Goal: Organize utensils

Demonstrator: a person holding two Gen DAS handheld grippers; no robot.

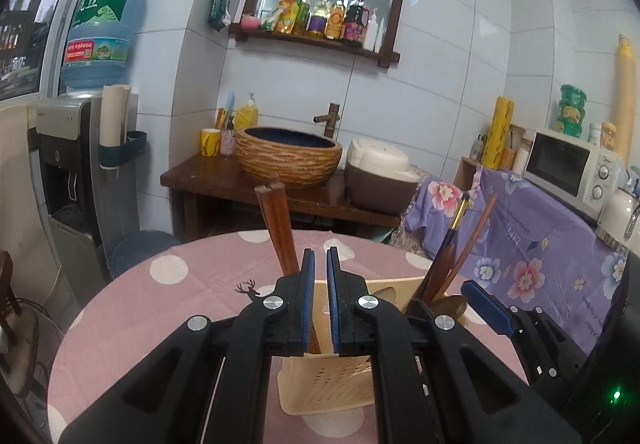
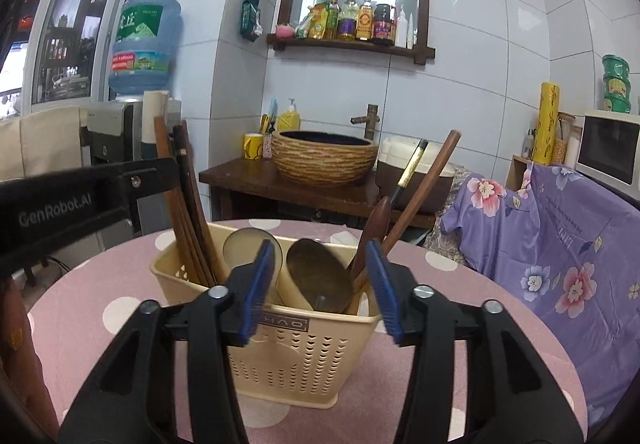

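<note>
A beige perforated utensil holder point(image 2: 296, 356) stands on the pink dotted table point(image 2: 472, 324). Dark wooden chopsticks point(image 2: 188, 212) lean in its left end. Two round spoon bowls point(image 2: 320, 276) and long wooden handles point(image 2: 420, 192) fill the middle and right. My right gripper point(image 2: 322, 284) is open over the holder's near rim, and its pads touch nothing. My left gripper point(image 1: 321, 260) is shut just above the holder point(image 1: 340, 384). The chopsticks point(image 1: 276, 228) rise behind its left finger, not between the pads. A blue pad point(image 1: 486, 308) of the right gripper shows beside the handles point(image 1: 476, 240).
Beyond the table stand a wooden washstand with a woven basin point(image 1: 288, 160) and a rice cooker point(image 1: 380, 180). A purple floral cloth point(image 2: 560, 244) covers a counter on the right, with a microwave point(image 1: 572, 168) on it. A water dispenser point(image 1: 72, 148) stands at the left.
</note>
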